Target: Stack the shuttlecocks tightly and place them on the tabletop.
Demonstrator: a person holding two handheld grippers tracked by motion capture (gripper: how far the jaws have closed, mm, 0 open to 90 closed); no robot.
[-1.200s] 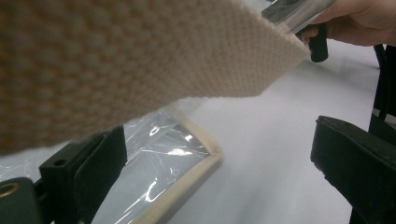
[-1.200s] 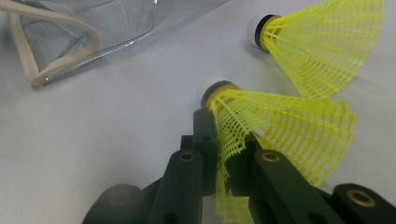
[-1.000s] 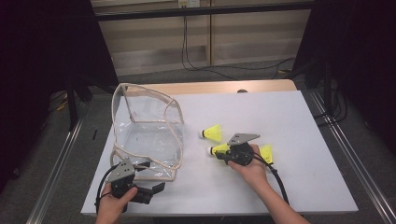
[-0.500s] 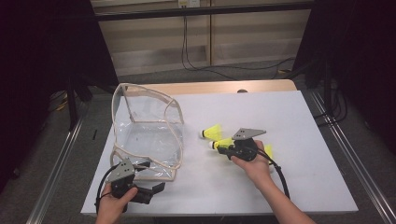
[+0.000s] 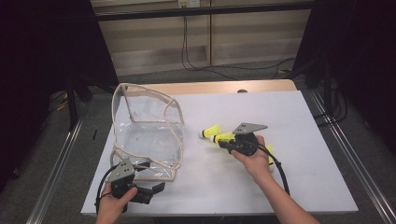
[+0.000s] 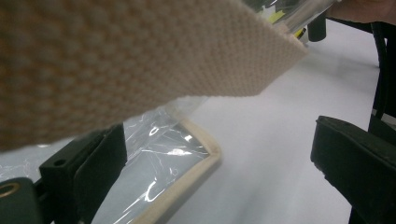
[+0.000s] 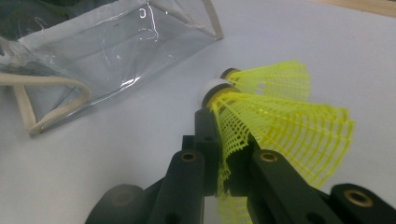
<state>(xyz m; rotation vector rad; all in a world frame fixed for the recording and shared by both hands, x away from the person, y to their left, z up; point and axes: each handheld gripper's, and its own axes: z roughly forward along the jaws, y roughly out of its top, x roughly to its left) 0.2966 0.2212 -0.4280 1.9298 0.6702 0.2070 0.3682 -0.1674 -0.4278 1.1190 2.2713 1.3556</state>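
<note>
Right gripper view shows the right tongs (image 7: 219,154) clenched on the mesh skirt of a yellow shuttlecock (image 7: 280,126), a second shuttlecock (image 7: 275,79) just behind it on the white bench (image 7: 140,140). Left tongs (image 6: 215,172) stand released beside the clear bag (image 5: 147,133), whose woven strap (image 6: 116,60) blocks their camera.

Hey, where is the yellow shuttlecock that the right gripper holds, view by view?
High view: held shuttlecock right of centre, at the right gripper.
Left gripper view: a yellow glimpse at the top, too unclear to identify.
Right gripper view: centre, clamped.
Shared landmark: clear bag.
</note>
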